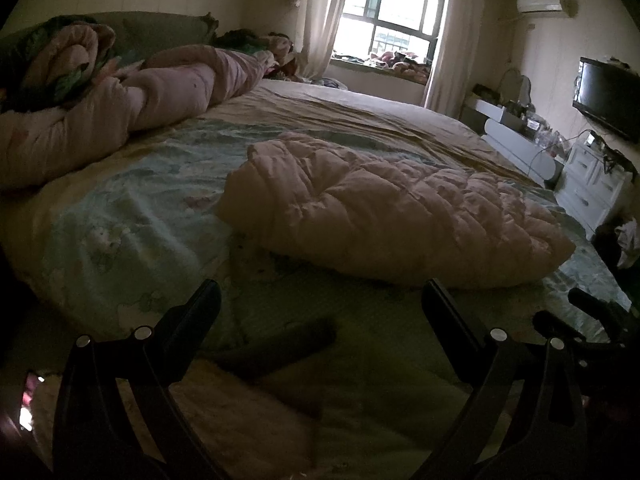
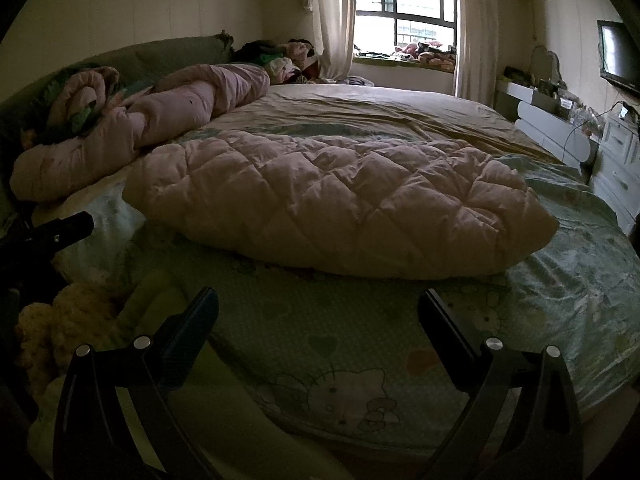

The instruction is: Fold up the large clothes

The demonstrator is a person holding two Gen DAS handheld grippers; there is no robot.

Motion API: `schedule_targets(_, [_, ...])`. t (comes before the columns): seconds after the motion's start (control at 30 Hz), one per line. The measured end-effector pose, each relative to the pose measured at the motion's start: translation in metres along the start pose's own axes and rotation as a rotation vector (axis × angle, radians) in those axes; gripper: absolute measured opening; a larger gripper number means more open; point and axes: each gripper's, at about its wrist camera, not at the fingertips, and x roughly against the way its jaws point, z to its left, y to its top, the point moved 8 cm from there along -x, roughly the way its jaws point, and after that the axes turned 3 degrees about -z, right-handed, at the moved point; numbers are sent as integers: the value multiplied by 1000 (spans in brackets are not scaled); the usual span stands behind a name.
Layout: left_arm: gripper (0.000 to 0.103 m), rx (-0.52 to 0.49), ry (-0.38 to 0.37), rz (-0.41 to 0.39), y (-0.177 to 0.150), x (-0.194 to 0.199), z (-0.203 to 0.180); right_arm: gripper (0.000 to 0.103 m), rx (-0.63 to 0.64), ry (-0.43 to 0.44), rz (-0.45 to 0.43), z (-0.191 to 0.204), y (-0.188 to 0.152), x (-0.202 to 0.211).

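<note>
A pale pink quilted garment (image 1: pixel 392 208) lies folded into a thick bundle across the middle of the bed (image 1: pixel 132 216), resting on a green cartoon-print sheet (image 2: pixel 360 364). In the left wrist view the bundle sits centre to right of the frame; in the right wrist view it fills the centre (image 2: pixel 332 204).

The left gripper (image 1: pixel 320 304) hangs at the bottom of its frame with its jaws spread wide and nothing between them, short of the bundle's near edge. The right gripper (image 2: pixel 318 308) is likewise released and empty, low over the sheet just in front of the bundle.

A rolled pink duvet (image 1: pixel 132 108) stretches along the upper left, near the headboard. A bright window (image 1: pixel 388 4) with curtains stands at the upper centre, and a dark television (image 1: pixel 608 96) hangs at the right edge above white drawers (image 1: pixel 592 188).
</note>
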Motion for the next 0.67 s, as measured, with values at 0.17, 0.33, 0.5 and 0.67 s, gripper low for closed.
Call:
schedule_targets(0.17, [94,15,-5,17,-4,-7,5,99,-14,-17,0,-4,-1,-1])
schedule_targets(0.33, [94,27,4,32,-5,-16,13,99,-105,-69,-15,-30,2,3])
schedule_targets(0.5, [94,71,66,79,12,-48,49,99,-281,-272,-22,-129,-6,13])
schedule_targets(0.67, [94,133,155,85,51,-86,132,99,-604,-743,42,-326,-89,66])
